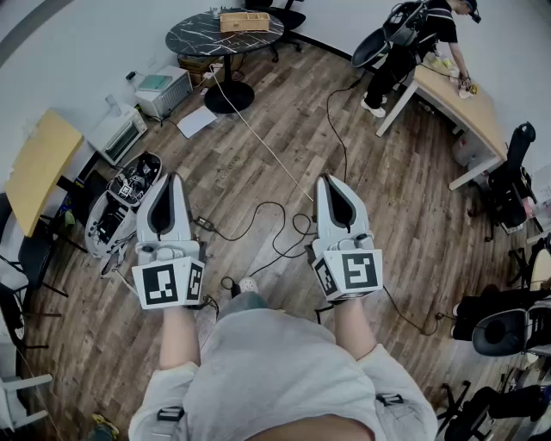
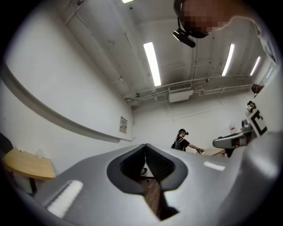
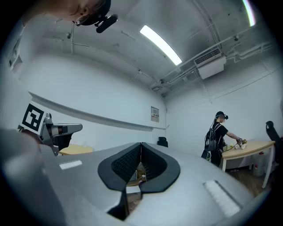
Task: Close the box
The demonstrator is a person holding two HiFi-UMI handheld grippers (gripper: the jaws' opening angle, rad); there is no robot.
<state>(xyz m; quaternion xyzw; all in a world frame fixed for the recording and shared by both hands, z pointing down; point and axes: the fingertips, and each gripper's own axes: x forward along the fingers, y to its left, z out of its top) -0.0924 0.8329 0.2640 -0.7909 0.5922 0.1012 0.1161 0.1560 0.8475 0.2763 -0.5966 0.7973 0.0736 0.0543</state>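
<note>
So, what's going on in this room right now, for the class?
A person stands holding the left gripper and the right gripper out in front, both shut with nothing in them. The box sits on the round dark table across the room, untouched. Another person works at a separate desk.

The left tool (image 1: 175,178) and right tool (image 1: 328,179) have smooth, matt grey plastic shells and black ribbed pads (image 3: 126,163). The floor (image 1: 284,155) is matt wood plank. The round surface (image 1: 194,39) is glossy and dark-marbled. The box (image 1: 244,21) is tan and matt; the shirt (image 1: 275,370) is grey cloth.
</note>
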